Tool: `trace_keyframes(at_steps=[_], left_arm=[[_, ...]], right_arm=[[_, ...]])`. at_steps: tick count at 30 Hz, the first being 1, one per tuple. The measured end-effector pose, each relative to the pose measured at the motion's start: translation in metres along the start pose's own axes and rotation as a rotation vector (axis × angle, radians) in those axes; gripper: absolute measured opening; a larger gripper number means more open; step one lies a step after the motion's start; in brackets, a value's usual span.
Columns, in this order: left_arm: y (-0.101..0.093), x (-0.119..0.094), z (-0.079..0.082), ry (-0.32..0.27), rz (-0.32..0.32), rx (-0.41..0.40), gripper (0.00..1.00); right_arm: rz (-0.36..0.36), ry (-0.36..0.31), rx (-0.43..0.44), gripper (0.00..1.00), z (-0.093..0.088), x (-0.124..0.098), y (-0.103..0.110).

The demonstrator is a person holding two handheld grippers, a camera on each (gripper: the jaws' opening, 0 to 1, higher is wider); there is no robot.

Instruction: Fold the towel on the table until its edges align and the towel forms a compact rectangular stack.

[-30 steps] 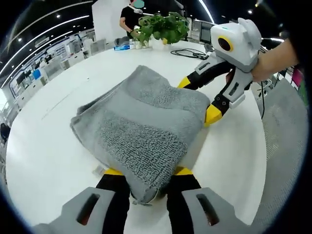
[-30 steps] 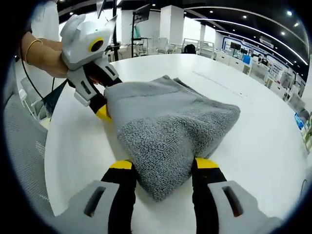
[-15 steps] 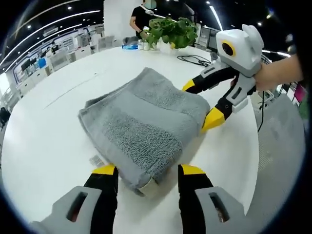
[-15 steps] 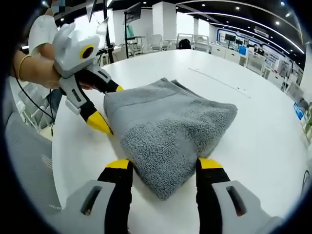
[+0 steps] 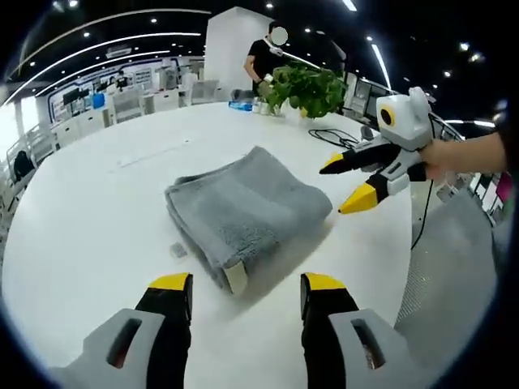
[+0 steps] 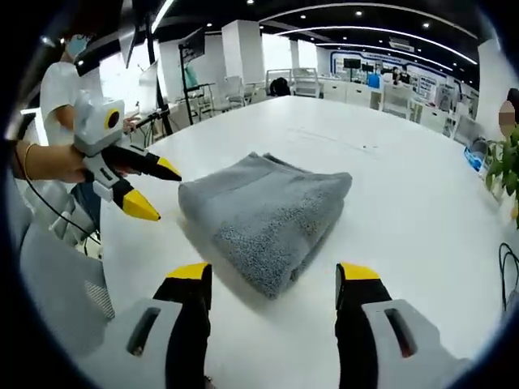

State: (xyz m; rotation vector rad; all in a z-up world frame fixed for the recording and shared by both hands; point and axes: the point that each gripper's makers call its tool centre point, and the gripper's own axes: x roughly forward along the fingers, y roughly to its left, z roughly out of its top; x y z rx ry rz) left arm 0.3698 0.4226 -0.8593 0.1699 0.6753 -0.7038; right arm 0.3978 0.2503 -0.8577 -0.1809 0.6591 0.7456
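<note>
The grey towel [image 5: 247, 212] lies folded in a thick stack on the white round table [image 5: 89, 219]. The left gripper [image 5: 246, 285] sits at 6 o'clock, its jaws wide apart, holding nothing. The right gripper [image 6: 272, 277] also has its jaws apart and empty. A green plant [image 5: 306, 87] stands at 12 o'clock.

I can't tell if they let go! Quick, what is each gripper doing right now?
Left gripper: open, holding nothing, clear of the folded towel.
Right gripper: open, holding nothing, also off the towel.
</note>
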Motion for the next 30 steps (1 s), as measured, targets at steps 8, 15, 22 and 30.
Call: trace_keyframes(at_steps=[8, 15, 22, 30], left_arm=[[-0.006, -0.019, 0.002, -0.036, 0.028, -0.009, 0.58], [-0.008, -0.033, -0.003, -0.053, 0.044, -0.011, 0.6], [-0.008, -0.041, -0.007, -0.07, 0.057, -0.043, 0.62], [-0.012, -0.048, -0.008, -0.114, 0.068, -0.063, 0.81]], right_arm=[[-0.014, -0.023, 0.036, 0.65, -0.001, -0.019, 0.009], [-0.007, -0.032, 0.048, 0.65, -0.007, -0.029, 0.023], [-0.003, -0.034, 0.063, 0.66, -0.014, -0.033, 0.031], [-0.028, -0.074, 0.117, 0.76, -0.017, -0.045, 0.037]])
